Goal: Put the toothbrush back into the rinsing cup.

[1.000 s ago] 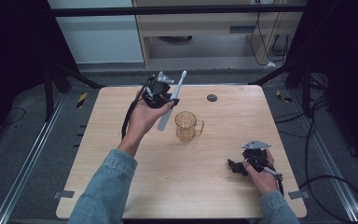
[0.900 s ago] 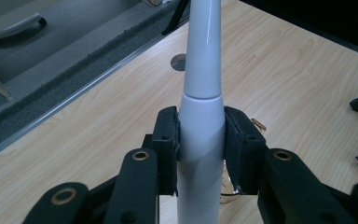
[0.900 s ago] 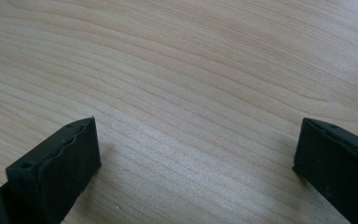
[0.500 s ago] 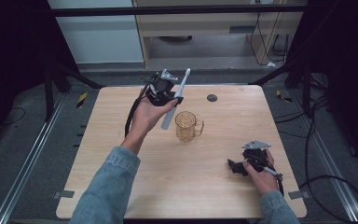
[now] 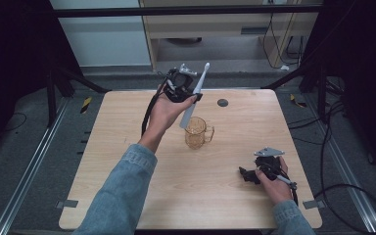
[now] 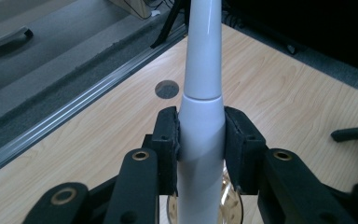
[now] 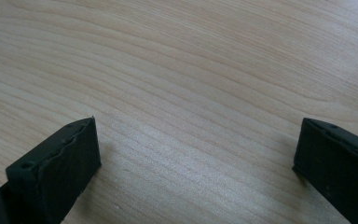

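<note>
My left gripper (image 5: 193, 96) is held up over the back of the wooden table (image 5: 122, 132), shut on a white toothbrush handle (image 5: 196, 93). The handle tilts, with its thin end up and its lower end just above the rim of an amber glass mug (image 5: 197, 133). In the left gripper view both pads clamp the white handle (image 6: 200, 126), and the mug (image 6: 230, 207) shows below it. My right gripper (image 5: 247, 175) rests low on the table at the front right. Its jaws stand wide open (image 7: 196, 154) over bare wood.
A dark round hole (image 5: 222, 102) marks the tabletop behind the mug, also seen as a dark disc (image 6: 167, 89). Metal rails and cables run along the floor on both sides of the table. A cabinet stands beyond the far edge.
My left gripper has carried the toothbrush handle up and to the right, bringing its lower end closer over the mug. The right gripper has stayed put.
</note>
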